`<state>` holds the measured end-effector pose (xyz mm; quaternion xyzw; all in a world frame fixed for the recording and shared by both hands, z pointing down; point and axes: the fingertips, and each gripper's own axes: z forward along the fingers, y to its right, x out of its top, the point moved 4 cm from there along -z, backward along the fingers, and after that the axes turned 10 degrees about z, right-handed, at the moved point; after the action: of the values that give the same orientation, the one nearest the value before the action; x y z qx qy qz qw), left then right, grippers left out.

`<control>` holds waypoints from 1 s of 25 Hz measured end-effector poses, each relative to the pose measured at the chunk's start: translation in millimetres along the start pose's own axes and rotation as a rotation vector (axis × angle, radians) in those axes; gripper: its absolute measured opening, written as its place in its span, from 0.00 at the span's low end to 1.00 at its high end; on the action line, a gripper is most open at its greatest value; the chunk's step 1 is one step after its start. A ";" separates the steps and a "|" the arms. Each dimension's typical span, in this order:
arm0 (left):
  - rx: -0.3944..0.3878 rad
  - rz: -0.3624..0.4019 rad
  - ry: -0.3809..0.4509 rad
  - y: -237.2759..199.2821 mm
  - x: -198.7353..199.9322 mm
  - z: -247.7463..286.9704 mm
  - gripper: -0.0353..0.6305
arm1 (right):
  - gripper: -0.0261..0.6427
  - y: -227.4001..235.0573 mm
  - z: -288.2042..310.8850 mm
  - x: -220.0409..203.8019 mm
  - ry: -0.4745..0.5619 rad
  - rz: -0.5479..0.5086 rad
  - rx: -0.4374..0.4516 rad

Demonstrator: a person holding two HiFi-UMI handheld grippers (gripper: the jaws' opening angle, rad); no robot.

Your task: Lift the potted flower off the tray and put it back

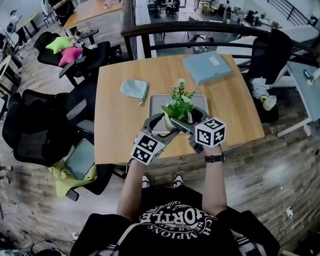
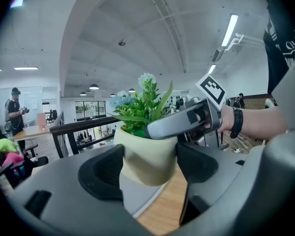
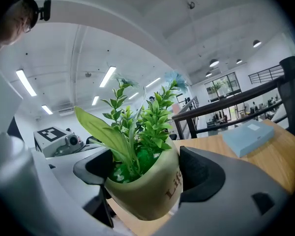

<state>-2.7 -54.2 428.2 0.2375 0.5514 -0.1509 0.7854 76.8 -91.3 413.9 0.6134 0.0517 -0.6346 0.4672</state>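
Holding the pot [image 1: 164, 122] just above the tray [image 1: 156, 101], the left gripper [image 2: 148, 163] and right gripper [image 3: 142, 173] each have wide jaws pressed on its sides. The lift looks done, so next it needs lowering level onto the tray. On the wooden surface [image 1: 114, 127], in an open office, a cloth [image 1: 134, 88] lies far left and a blue box [image 1: 207, 67] far right.

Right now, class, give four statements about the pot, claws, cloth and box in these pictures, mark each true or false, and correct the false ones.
1. The left claw and right claw both grip the pot. True.
2. The cloth lies on the tray. False: it lies on the table, beside the tray.
3. The pot holds a green plant. True.
4. The box sits on the floor. False: it sits on the table's far corner.
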 end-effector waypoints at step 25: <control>-0.265 0.043 0.126 -34.3 -4.9 -80.3 0.59 | 0.67 -82.8 21.2 -11.1 0.097 0.065 -0.222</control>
<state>-85.3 -39.9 403.3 0.1527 0.6096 -0.0445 0.7766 4.9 -52.7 386.2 0.5893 0.1244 -0.5792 0.5493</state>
